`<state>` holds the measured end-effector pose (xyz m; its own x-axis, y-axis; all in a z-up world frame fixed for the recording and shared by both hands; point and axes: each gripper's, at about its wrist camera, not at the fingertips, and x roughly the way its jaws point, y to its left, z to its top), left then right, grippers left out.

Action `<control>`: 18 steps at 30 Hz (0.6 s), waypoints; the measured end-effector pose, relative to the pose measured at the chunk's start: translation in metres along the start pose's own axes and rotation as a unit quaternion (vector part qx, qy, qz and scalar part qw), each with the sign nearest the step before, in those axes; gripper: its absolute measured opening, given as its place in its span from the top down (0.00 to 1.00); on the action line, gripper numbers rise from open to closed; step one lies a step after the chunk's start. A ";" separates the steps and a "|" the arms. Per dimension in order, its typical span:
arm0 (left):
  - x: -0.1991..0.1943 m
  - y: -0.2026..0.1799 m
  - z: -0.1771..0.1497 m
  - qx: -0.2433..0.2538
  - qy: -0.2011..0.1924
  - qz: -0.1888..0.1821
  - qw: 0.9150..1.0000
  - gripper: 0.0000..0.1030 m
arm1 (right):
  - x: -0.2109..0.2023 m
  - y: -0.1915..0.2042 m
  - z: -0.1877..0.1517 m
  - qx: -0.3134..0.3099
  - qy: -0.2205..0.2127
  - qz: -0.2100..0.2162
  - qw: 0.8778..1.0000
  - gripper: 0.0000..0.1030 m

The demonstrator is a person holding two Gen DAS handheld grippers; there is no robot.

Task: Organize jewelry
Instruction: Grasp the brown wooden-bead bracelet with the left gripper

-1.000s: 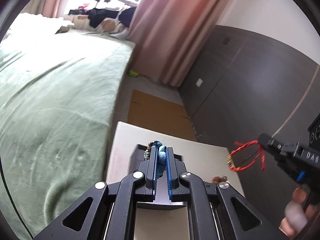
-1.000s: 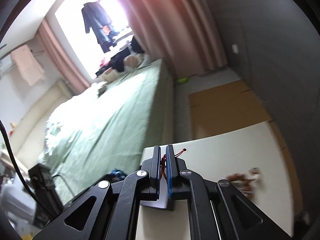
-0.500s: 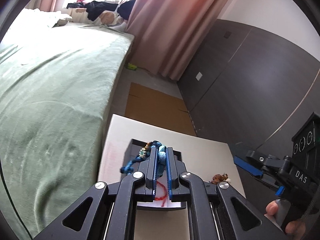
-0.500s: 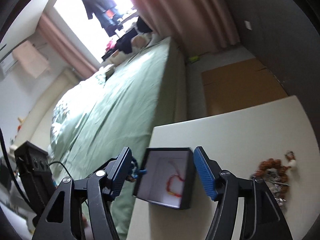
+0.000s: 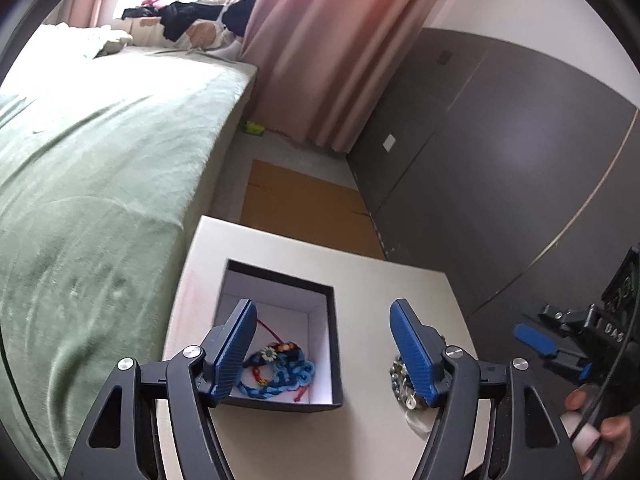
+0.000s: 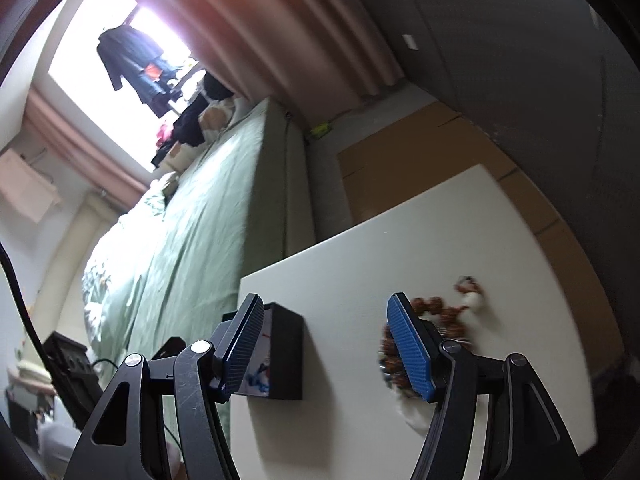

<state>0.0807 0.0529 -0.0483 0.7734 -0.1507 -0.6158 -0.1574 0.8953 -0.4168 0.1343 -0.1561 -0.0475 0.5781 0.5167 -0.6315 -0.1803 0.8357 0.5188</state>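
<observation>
With my left tool (image 5: 322,350) opening above the box (image 5: 335,344) and my right tool (image 6: 326,344) spread empty, I could snag the blue bracelet (image 5: 280,372) withdrawing.

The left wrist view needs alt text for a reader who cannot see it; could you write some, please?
An open black box on a white table holds a blue braided bracelet and a red cord. The left gripper, jaws opening and empty, hovers above it beside a green bed.
</observation>
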 end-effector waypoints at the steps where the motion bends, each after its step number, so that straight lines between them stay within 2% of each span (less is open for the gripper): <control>1: 0.002 -0.004 -0.002 0.005 0.002 0.000 1.000 0.32 | -0.002 -0.002 0.001 -0.001 0.001 -0.005 1.000 0.37; 7: 0.016 -0.037 -0.017 0.051 0.014 -0.007 0.999 0.32 | -0.008 -0.022 0.005 0.004 0.027 -0.028 0.999 0.37; 13: 0.035 -0.067 -0.035 0.101 0.039 -0.007 0.994 0.32 | -0.001 -0.046 0.005 0.028 0.051 -0.022 0.998 0.37; 18: 0.053 -0.089 -0.043 0.132 0.063 -0.015 0.989 0.39 | 0.006 -0.069 0.006 0.057 0.073 -0.002 0.996 0.37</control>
<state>0.1092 -0.0523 -0.0723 0.6901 -0.2153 -0.6909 0.0431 0.9653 -0.2577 0.1546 -0.2118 -0.0832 0.4552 0.5420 -0.7065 -0.0814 0.8154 0.5731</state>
